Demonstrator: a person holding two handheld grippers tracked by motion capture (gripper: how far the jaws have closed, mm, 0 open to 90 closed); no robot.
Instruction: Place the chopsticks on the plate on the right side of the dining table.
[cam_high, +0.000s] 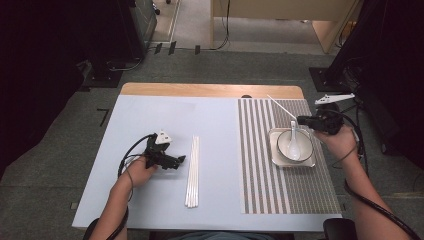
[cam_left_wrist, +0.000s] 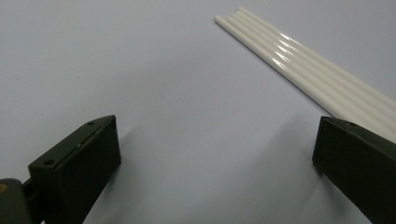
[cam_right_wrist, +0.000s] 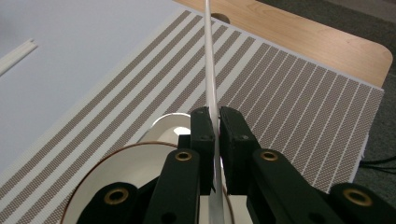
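Several white chopsticks (cam_high: 192, 172) lie side by side on the pale blue mat (cam_high: 165, 120), also seen as chopsticks (cam_left_wrist: 303, 65) in the left gripper view. My left gripper (cam_high: 182, 159) rests just left of them, open, its jaws wide apart with bare mat between them (cam_left_wrist: 210, 154). My right gripper (cam_high: 301, 119) is shut on a single white chopstick (cam_high: 281, 107) that slants up and to the left over the striped placemat (cam_high: 260, 165). That chopstick (cam_right_wrist: 211, 60) runs between the closed jaws above a white bowl (cam_high: 287, 147) holding a white spoon (cam_high: 293, 142).
The bowl stands on a square white plate (cam_high: 273, 155) at the right of the placemat. A wooden table edge (cam_high: 210, 90) runs along the back. Cables trail from both grippers. Dark equipment (cam_high: 345, 65) stands on the floor beyond the table.
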